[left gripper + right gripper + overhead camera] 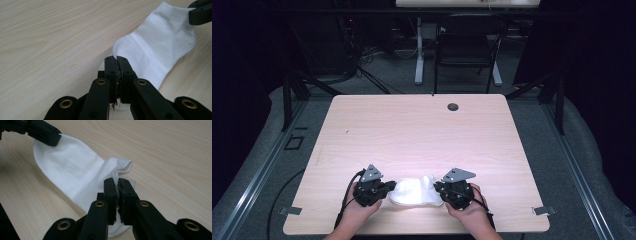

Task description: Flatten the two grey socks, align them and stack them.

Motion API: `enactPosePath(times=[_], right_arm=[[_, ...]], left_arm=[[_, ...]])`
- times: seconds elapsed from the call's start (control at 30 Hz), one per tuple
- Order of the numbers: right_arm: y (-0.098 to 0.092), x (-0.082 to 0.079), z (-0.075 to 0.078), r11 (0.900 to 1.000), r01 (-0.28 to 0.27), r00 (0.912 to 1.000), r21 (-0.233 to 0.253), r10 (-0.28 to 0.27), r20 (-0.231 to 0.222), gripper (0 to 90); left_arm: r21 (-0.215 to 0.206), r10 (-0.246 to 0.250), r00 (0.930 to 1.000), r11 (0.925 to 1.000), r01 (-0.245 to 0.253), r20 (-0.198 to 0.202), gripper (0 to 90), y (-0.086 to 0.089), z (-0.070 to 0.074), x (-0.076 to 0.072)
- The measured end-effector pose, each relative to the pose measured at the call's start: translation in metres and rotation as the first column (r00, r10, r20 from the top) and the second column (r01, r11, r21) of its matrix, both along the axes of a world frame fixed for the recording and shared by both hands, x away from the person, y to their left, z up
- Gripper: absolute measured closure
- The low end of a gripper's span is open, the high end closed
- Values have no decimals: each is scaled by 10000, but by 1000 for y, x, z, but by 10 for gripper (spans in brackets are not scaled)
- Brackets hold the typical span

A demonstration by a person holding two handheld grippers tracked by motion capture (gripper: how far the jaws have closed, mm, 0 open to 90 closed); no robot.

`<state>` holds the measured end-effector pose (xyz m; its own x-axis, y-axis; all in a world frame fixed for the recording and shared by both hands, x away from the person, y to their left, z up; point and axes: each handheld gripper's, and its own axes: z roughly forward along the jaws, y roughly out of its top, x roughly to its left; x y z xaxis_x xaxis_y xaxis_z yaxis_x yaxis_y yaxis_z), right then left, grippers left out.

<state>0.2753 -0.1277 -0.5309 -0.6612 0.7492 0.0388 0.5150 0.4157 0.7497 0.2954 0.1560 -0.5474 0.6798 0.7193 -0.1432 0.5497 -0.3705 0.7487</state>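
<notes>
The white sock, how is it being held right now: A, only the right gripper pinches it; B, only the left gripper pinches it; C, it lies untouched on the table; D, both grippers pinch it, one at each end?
D: the left gripper is clamped on one end of the white sock and the right gripper on the other.

- The sock [416, 191] lies flat on the desk [412, 130], low in the high view and near the middle.
- The left tongs [388, 188] are at the sock's left end, and the right tongs [438, 189] are at its right end.
- A hand [359, 207] sits below the left tongs, and another hand [467, 207] sits below the right tongs.
- A small round hole [453, 106] is in the desk near its far edge, up and right of the sock.
- A chair [464, 50] stands on the floor behind the desk, at the top of the frame.
</notes>
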Motion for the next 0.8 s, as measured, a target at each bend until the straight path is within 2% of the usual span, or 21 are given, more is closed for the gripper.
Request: enactPosePath(times=[0.8], right_arm=[[-4, 9, -18, 9996, 236, 9989, -148, -242, -399, 852]], left_arm=[[365, 81, 9999, 9993, -77, -110, 873, -3, -16, 5]])
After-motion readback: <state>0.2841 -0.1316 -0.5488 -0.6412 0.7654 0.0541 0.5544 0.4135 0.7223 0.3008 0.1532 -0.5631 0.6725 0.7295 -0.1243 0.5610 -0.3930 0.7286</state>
